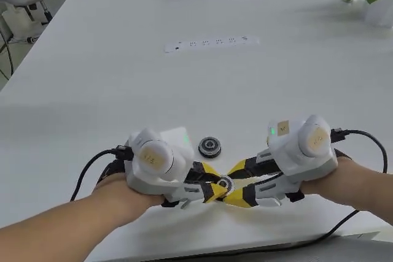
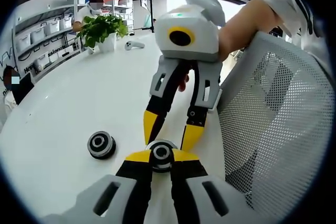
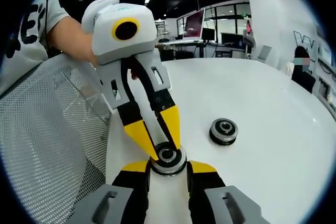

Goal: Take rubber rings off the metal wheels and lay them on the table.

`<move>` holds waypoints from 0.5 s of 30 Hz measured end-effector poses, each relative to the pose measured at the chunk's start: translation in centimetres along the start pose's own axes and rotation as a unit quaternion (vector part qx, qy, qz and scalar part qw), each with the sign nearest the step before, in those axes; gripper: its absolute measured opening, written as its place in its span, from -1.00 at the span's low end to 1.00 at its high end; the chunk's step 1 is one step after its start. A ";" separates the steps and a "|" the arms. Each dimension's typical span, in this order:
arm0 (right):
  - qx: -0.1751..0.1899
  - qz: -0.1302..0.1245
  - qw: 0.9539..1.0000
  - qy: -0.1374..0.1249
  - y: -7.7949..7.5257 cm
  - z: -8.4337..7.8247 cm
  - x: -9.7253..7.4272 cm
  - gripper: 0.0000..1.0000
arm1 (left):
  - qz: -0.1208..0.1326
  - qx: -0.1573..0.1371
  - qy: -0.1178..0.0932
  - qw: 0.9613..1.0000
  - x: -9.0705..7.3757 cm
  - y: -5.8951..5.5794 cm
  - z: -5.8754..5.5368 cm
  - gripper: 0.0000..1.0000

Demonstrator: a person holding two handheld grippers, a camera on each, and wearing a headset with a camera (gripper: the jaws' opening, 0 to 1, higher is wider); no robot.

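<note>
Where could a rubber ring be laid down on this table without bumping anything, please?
The widest bare stretch of table lies between the power strip and the spare wheel, also right of that wheel. The near edge is crowded: left gripper and right gripper clamp the held wheel there.

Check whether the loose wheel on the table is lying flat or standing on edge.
Lying flat: the loose wheel rests on the table, its centre hole facing up.
</note>
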State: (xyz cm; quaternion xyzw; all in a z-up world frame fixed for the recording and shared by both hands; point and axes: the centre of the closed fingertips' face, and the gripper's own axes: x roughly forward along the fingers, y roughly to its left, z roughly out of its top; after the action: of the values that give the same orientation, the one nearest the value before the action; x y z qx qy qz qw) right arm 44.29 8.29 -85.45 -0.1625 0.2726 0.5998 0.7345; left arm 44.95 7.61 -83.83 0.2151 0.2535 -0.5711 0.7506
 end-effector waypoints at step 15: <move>-0.007 -0.010 1.000 0.006 0.0 -0.5 -0.4 -0.58 | 0.002 0.002 -0.002 1.000 0.1 -0.1 0.1 -0.85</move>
State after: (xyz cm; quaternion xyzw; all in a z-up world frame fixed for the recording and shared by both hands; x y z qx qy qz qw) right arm 44.13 7.68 -85.55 -0.1739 0.2710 0.5936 0.7376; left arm 44.92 7.51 -83.83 0.2162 0.2504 -0.5703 0.7518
